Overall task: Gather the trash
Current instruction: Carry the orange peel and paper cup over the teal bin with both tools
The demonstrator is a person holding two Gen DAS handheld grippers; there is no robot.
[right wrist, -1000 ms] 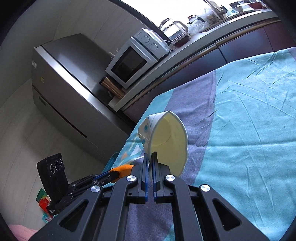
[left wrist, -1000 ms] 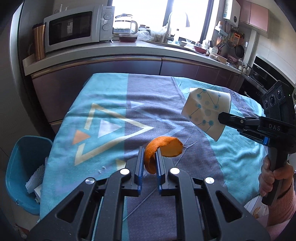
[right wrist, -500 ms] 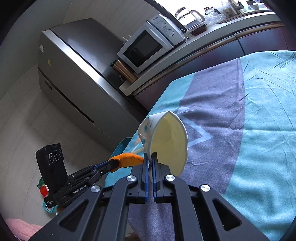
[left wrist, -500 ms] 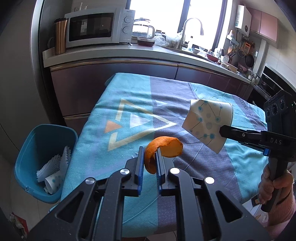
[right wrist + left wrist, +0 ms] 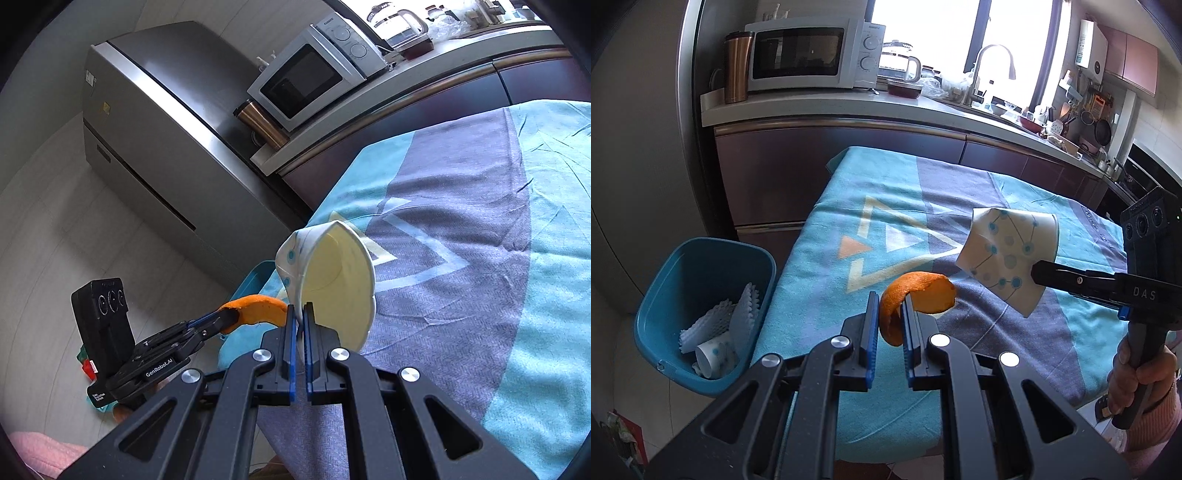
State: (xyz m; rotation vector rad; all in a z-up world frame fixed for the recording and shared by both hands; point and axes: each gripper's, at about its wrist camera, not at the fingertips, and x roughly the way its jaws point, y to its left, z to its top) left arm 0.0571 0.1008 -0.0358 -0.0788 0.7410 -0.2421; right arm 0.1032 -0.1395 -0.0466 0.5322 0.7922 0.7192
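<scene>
My left gripper point(image 5: 889, 314) is shut on a curled orange peel point(image 5: 916, 299) and holds it above the near left part of the table. My right gripper point(image 5: 299, 314) is shut on the rim of a squashed white paper cup point(image 5: 332, 280) with blue dots, held above the cloth. The cup also shows in the left wrist view point(image 5: 1008, 258), to the right of the peel. The left gripper and peel point(image 5: 255, 312) show low left in the right wrist view. A blue trash bin point(image 5: 701, 310) stands on the floor left of the table, holding white foam netting and a paper cup.
The table wears a teal and grey cloth point(image 5: 908, 206) with a triangle pattern. Behind it runs a kitchen counter point(image 5: 849, 107) with a microwave point(image 5: 809, 55), a copper mug, a kettle and a sink. A steel fridge point(image 5: 155, 122) stands at the left.
Both grippers have drawn back and to the left with their loads. The blue bin has come further into the left wrist view.
</scene>
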